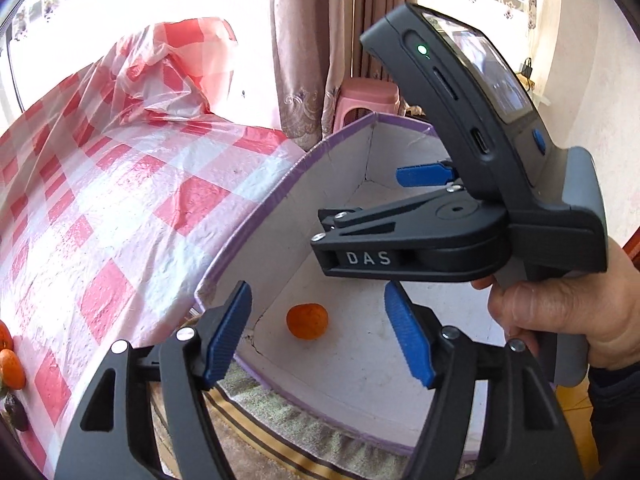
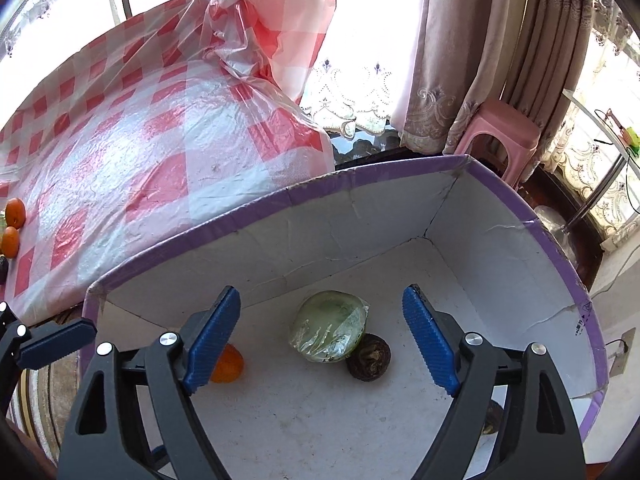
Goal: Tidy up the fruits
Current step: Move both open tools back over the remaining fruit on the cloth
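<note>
Now both the left gripper (image 1: 320, 334) and right gripper (image 2: 322, 338) gape wide, empty, over the purple-rimmed box (image 2: 400, 178). At lower centre an orange (image 1: 307, 321) lies between the left fingers; a wrapped green fruit (image 2: 329, 326) touches a dark one (image 2: 368, 357).

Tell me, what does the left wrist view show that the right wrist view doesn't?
Only the left: the whole right claw from the side, with the hand holding it. Only the right: a wrapped green fruit touching a dark round fruit in the box. Both show the orange in the box, open claws and the checked cloth.
</note>
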`<state>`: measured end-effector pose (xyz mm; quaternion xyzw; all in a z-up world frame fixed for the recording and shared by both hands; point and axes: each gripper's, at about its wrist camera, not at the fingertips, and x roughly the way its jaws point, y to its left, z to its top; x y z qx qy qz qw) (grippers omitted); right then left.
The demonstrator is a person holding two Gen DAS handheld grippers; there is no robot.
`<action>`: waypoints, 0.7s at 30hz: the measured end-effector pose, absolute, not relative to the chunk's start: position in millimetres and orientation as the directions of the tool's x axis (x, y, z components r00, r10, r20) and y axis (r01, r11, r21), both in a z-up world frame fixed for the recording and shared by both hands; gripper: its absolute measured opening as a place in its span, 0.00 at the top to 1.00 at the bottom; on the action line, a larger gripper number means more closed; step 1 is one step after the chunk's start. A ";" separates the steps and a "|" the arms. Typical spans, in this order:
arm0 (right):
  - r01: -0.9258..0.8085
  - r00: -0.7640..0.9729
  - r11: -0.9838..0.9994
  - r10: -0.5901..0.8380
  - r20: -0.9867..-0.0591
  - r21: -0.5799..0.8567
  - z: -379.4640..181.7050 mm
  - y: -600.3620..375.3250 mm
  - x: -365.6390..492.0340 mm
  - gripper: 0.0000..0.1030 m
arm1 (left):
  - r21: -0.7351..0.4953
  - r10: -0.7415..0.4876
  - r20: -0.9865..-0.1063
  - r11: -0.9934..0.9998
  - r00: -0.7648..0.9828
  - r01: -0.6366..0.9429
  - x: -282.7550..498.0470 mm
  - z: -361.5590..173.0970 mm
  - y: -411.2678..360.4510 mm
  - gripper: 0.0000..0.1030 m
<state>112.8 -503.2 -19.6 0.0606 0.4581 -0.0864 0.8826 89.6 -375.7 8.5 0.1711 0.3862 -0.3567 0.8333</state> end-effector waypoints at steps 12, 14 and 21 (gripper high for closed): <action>0.168 0.647 0.985 -0.085 -0.758 0.032 15.9 -470.9 102.4 0.16 | -0.094 -0.495 -0.706 0.774 0.507 0.626 89.8 37.4 -316.3 0.32; 0.156 0.656 0.987 -0.077 -0.751 0.036 19.6 -464.9 101.6 0.16 | -0.102 -0.496 -0.698 0.783 0.517 0.613 88.7 40.7 -306.8 0.32; 0.102 0.679 0.994 -0.035 -0.733 0.047 26.4 -437.0 100.2 0.16 | -0.125 -0.478 -0.678 0.824 0.559 0.553 89.7 46.8 -267.2 0.32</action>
